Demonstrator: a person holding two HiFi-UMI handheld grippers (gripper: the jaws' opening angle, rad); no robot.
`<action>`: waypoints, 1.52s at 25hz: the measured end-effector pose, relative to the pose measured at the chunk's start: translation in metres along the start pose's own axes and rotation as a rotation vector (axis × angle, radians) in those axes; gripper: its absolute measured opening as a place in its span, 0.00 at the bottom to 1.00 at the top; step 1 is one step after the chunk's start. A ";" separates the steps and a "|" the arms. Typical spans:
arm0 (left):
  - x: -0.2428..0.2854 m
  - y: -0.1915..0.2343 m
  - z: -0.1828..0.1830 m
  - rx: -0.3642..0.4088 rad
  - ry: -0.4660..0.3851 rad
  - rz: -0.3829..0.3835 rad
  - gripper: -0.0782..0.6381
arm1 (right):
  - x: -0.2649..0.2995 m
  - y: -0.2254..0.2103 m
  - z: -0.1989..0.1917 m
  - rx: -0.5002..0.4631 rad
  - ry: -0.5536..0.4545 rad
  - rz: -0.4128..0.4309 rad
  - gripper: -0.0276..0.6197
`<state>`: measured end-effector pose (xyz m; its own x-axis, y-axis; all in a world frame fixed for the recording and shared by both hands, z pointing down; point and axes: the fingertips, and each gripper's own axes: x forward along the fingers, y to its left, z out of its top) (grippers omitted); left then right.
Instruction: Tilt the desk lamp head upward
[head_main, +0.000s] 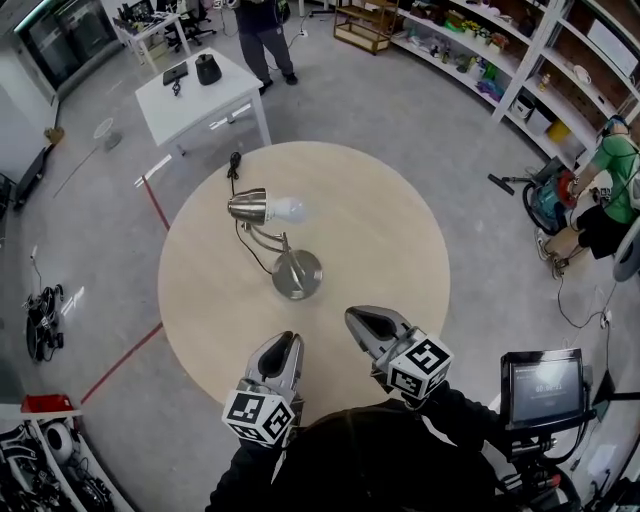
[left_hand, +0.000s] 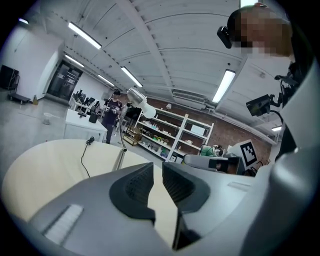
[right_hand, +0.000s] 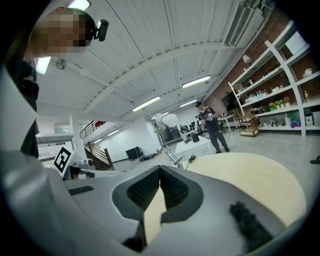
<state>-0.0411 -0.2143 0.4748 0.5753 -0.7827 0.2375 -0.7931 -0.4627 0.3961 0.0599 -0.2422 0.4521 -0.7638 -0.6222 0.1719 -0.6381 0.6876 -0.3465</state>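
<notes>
A metal desk lamp stands on the round wooden table (head_main: 380, 220). Its round base (head_main: 297, 275) is near the middle, and its chrome head (head_main: 248, 207) with a white bulb (head_main: 287, 209) lies about level, pointing right. My left gripper (head_main: 285, 347) hovers over the table's near edge, its jaws a narrow gap apart with nothing between them. My right gripper (head_main: 362, 322) is beside it, shut and empty. Both are well short of the lamp. The left gripper view has the lamp head (left_hand: 136, 96) beyond the left gripper (left_hand: 157, 172); the right gripper view has the lamp head (right_hand: 164, 120) beyond the right gripper (right_hand: 160, 172).
The lamp's black cord runs to a plug (head_main: 234, 160) at the table's far edge. Behind stand a white table (head_main: 195, 95) and a person (head_main: 262, 35). Shelves (head_main: 480, 60) line the back right, another person (head_main: 610, 180) crouches at the right, and a monitor (head_main: 545, 385) stands near right.
</notes>
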 end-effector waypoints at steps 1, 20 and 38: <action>0.000 -0.001 -0.002 -0.005 0.005 0.002 0.19 | 0.000 0.004 0.000 -0.016 -0.001 0.010 0.05; 0.012 -0.012 -0.004 0.002 0.033 -0.005 0.20 | 0.003 0.014 0.005 -0.116 0.004 0.056 0.05; 0.015 -0.006 -0.009 -0.020 0.027 -0.018 0.20 | 0.006 0.015 0.001 -0.125 0.025 0.043 0.05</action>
<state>-0.0263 -0.2196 0.4843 0.5949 -0.7626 0.2541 -0.7786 -0.4680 0.4181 0.0462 -0.2360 0.4466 -0.7918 -0.5827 0.1830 -0.6108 0.7556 -0.2368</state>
